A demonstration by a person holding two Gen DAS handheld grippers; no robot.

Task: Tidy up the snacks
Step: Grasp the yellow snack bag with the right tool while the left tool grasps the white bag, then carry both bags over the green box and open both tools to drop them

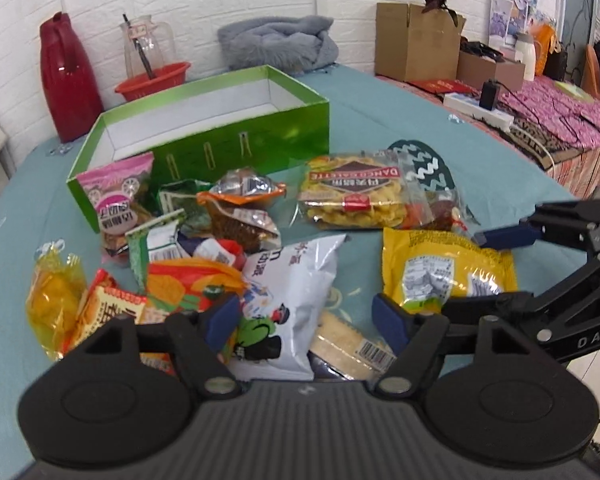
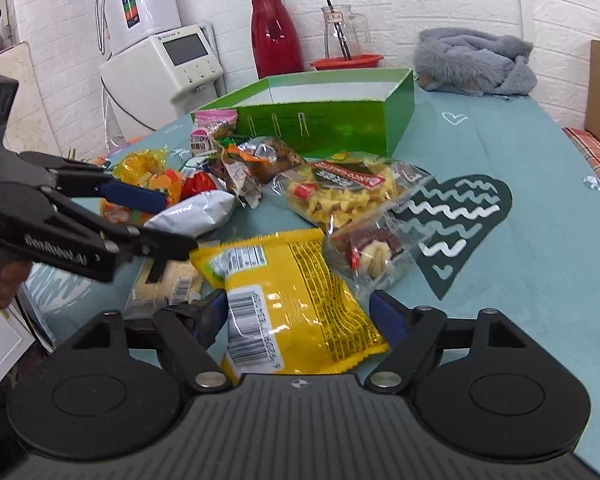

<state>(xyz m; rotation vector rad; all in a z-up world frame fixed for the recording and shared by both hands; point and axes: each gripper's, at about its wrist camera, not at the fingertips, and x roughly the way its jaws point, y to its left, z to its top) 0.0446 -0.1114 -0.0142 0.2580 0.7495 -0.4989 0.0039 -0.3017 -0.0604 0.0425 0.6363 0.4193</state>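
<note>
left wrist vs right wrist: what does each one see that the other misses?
Only the left wrist view shows the cardboard boxes with a dark plant, the pink-patterned side table and the black adapter.

Only the right wrist view shows the white machine with a screen, the wall unit above it and the holder's hand.

Both show the green box, red thermos, glass pitcher, grey fleece, yellow packet, white chip bag, and the open left gripper and right gripper.

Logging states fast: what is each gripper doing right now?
Left gripper: open, holding nothing, above the white bag.
Right gripper: open, around the yellow bag.
</note>
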